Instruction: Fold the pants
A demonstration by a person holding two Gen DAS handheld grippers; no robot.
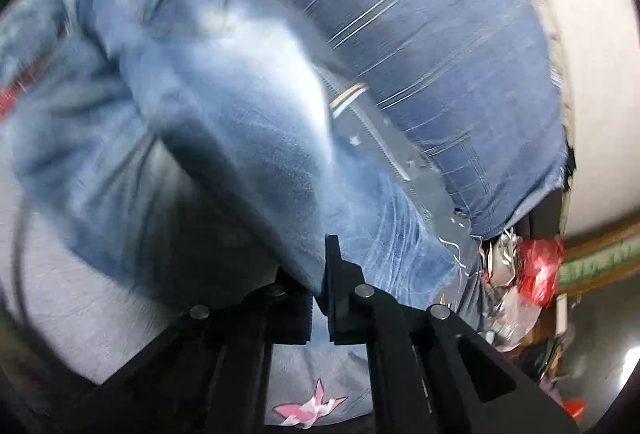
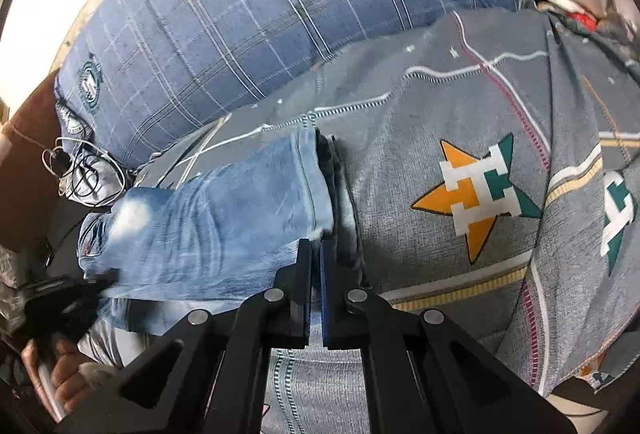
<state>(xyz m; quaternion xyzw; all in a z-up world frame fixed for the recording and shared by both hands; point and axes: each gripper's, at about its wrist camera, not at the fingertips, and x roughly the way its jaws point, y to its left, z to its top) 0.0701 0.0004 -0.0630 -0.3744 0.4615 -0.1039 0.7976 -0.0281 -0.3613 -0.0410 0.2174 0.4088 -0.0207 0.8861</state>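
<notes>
The faded light-blue denim pants lie across a grey bedsheet printed with orange-and-green stars and thin white lines, stretched between the two tools; the leg hems sit at the right gripper, whose black jaws are pressed together with only a sliver between them, pinching the edge of the denim just beside the hem fold; the left gripper has its black jaws likewise closed to a narrow slit, clamped on the denim, which bulges up and away from the tips in a thick blurred fold that fills the left wrist view; in the right wrist view the left gripper shows again at the far left end of the pants, gripping the cloth there, with the person's hand around its handle below; behind the pants a large blue pillow with a white and dark check pattern rests on the sheet, touching it along its lower edge, and a white wall rises beyond it; a tangle of thin black and white cable lies beside the pillow's left corner; crumpled red and silver plastic wrapping sits at the pillow's other end; a pink star print shows on the sheet under the left gripper.
</notes>
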